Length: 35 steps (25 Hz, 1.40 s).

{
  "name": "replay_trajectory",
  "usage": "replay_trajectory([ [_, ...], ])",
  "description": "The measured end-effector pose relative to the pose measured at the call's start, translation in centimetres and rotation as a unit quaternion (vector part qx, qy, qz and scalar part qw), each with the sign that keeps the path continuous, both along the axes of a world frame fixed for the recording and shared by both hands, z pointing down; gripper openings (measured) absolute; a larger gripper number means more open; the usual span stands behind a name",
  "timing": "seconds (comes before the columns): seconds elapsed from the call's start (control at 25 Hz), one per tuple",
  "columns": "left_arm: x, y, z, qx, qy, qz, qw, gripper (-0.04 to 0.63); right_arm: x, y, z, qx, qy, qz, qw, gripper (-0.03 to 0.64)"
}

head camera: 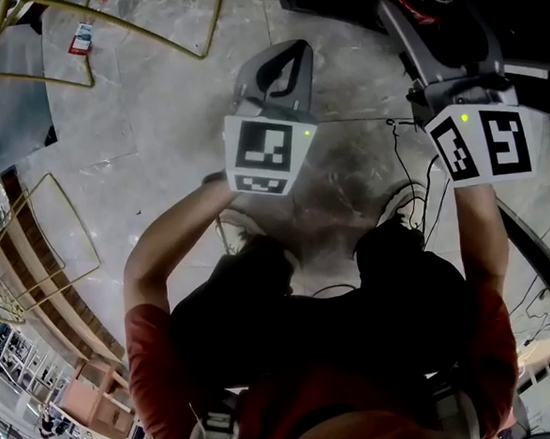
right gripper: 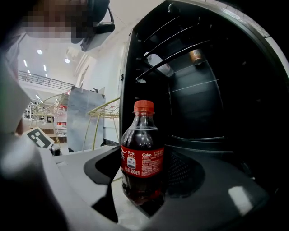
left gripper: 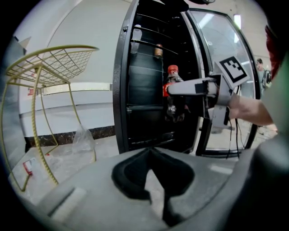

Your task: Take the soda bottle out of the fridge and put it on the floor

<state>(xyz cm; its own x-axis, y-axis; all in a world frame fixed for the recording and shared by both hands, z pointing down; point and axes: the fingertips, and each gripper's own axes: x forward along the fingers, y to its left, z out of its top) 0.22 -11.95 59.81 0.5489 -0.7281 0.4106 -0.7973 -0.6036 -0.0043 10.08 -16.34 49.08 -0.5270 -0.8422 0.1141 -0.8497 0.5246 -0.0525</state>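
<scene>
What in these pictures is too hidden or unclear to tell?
- Right gripper view: fine print on the label of the soda bottle, too small to read.
- Right gripper view: items on the top shelves of the fridge, too dark and small to name.
- Left gripper view: the bottle's lower half, lost against the dark fridge interior.

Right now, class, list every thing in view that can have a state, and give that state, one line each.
soda bottle: upright, red cap on, gripped.
right claw: shut on the soda bottle.
left claw: shut, empty.
fridge door: swung open.
fridge: open at the front, dark inside.
</scene>
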Motion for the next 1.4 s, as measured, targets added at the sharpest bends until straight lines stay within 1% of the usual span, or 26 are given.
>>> replay_trajectory([
  [0.2,-0.9,0.4,0.8,-0.004,-0.006,-0.002,1.0,-0.001,-0.5,1.4,2.8,-0.025,-0.004,-0.006,1.0,0.291],
  [0.36,-1.2,0.5,0.7,0.0,-0.001,-0.002,1.0,-0.001,-0.8,2.3,4.2,-0.036,-0.003,-0.011,0.999,0.291],
  [0.48,-1.1,0.7,0.7,0.008,0.008,0.002,0.9999,-0.001,-0.9,2.7,4.8,-0.037,0.0,-0.01,0.999,0.291],
  [0.56,-1.2,1.0,0.9,0.01,0.006,0.003,0.9999,-0.002,-1.1,3.0,5.2,-0.032,0.004,-0.009,0.999,0.293],
  [0.68,-1.7,1.4,1.5,0.008,0.001,0.005,1.0,-0.002,-1.6,3.4,6.0,-0.019,0.024,-0.007,1.0,0.291],
  [0.8,-2.5,1.5,1.8,0.001,0.006,-0.006,1.0,-0.001,-2.7,4.0,6.8,-0.02,0.035,-0.015,0.999,0.291],
  [0.88,-2.6,1.6,1.6,0.004,0.006,-0.009,0.9999,0.0,-3.1,4.3,7.0,-0.02,0.04,-0.022,0.999,0.291],
  [1.0,-2.6,1.9,1.7,0.005,-0.002,-0.005,1.0,0.0,-3.3,4.4,7.2,-0.022,0.038,-0.024,0.999,0.291],
  [1.4,-4.1,2.3,2.4,-0.009,-0.006,-0.017,0.9998,-0.001,-3.9,4.5,8.4,-0.037,0.037,-0.028,0.998,0.291],
])
